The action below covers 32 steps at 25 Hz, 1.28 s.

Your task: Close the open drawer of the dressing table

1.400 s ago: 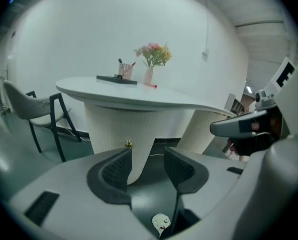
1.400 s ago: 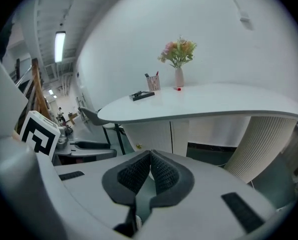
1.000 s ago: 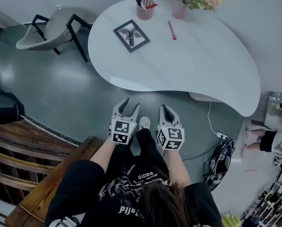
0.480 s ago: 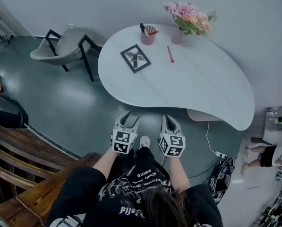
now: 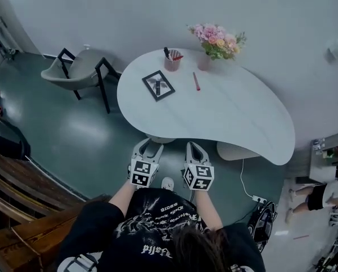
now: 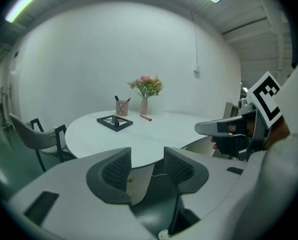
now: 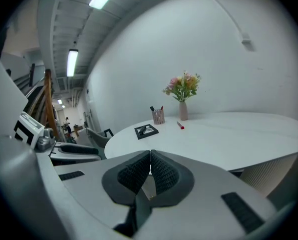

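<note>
The white bean-shaped dressing table [image 5: 225, 109] carries a flower vase [image 5: 204, 58], a pen cup [image 5: 171, 61], a black tray [image 5: 158, 85] and a red pen [image 5: 196, 81]. A pale part [image 5: 236, 150] juts from under its near edge; I cannot tell whether it is the drawer. My left gripper [image 5: 146, 145] hangs open and empty just short of that edge, above the floor. Beside it my right gripper [image 5: 192, 146] is shut on nothing. The left gripper [image 6: 148, 166] faces the table [image 6: 153, 134] at its height, and so does the right gripper [image 7: 150, 160], toward the table [image 7: 223, 134].
A grey chair [image 5: 78, 68] stands left of the table. Brown wooden steps [image 5: 21, 208] fill the lower left, with a black bag [image 5: 4, 140] above them. A cable and power strip [image 5: 258, 199] lie on the floor at right, near another person's legs [image 5: 321, 194].
The head view has drawn back and tilted up, so the table looks smaller and its near edge sits just beyond the gripper tips. Both grippers stay side by side.
</note>
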Available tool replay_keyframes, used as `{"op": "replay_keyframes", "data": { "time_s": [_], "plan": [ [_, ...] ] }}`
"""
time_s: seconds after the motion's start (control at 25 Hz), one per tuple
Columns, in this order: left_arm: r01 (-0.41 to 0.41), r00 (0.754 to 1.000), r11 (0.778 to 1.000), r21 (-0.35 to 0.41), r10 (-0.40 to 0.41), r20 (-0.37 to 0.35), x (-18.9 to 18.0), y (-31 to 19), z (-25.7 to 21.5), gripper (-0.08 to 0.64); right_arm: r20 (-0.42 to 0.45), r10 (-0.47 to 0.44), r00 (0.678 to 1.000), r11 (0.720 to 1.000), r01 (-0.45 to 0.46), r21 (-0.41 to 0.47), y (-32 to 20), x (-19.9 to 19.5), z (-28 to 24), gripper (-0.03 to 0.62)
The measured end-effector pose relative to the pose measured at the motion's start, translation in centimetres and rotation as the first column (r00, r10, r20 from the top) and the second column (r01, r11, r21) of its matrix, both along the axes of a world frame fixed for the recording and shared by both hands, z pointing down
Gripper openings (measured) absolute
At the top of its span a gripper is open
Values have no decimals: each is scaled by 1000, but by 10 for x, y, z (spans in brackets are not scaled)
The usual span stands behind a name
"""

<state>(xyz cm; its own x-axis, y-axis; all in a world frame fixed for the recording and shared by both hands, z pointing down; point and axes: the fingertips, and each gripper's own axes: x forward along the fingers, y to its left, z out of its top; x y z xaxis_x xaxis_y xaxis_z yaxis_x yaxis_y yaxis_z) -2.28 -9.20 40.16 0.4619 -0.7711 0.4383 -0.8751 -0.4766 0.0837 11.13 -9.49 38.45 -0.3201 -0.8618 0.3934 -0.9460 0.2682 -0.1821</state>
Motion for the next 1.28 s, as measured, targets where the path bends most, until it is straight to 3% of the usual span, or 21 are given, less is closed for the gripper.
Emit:
{"op": "replay_keyframes", "data": {
  "time_s": [0.32,0.64,0.88,1.12,1.28],
  "plan": [
    [54,998,998,36,-54,-18,-4,4,-13,209,10,10,1000,999,-10,36,7,8,-9,26],
    [46,999,998,46,-44,-28,1,13,-19,204,8,1,1000,998,-2,65,13,9,-19,26],
    [95,995,986,139,-89,-46,-6,12,-40,94,-6,-15,1000,996,15,83,12,7,-22,26],
    [83,996,987,139,-78,-43,-9,11,-40,35,0,-21,1000,996,21,82,13,4,-17,26],
    [80,993,987,140,-67,-97,-5,10,-49,25,4,-18,1000,997,18,78,10,6,-16,26]
  ]
}}
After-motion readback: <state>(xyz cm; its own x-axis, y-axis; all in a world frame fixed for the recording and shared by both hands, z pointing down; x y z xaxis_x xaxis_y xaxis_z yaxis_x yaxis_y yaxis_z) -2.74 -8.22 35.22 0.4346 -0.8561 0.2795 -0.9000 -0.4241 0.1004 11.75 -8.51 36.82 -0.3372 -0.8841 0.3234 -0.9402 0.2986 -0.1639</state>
